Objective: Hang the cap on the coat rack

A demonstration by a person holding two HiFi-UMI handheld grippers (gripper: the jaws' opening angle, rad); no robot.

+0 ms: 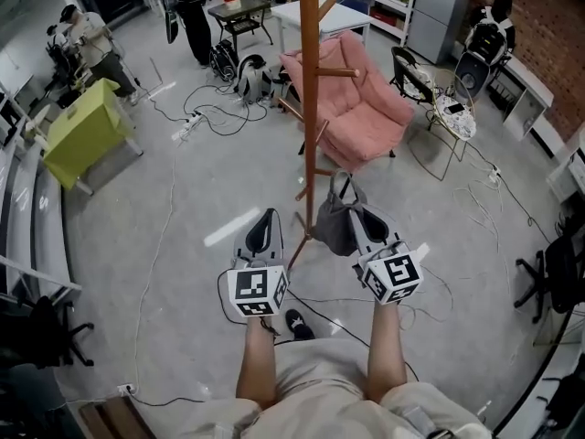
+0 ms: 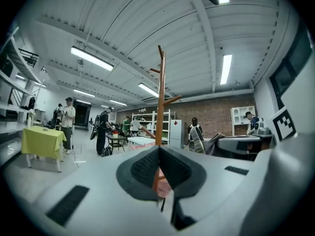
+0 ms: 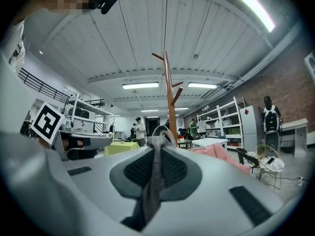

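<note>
The brown wooden coat rack (image 1: 311,90) stands straight ahead, its pegs branching off the pole at several heights. A grey cap (image 1: 335,227) hangs beside the foot of the pole, and my right gripper (image 1: 355,210) is shut on it. In the right gripper view a strip of the cap's fabric (image 3: 155,176) is pinched between the pads, with the rack (image 3: 170,97) just behind. My left gripper (image 1: 265,216) hovers to the left of the pole, shut with nothing in it. The left gripper view looks past its closed pads at the rack (image 2: 160,97).
A pink armchair (image 1: 352,99) sits right behind the rack. Cables (image 1: 196,117) trail over the grey floor at left. A yellow-covered table (image 1: 87,131) stands far left, a wire chair (image 1: 452,117) at right, an office chair (image 1: 558,273) at the right edge. People stand at the back.
</note>
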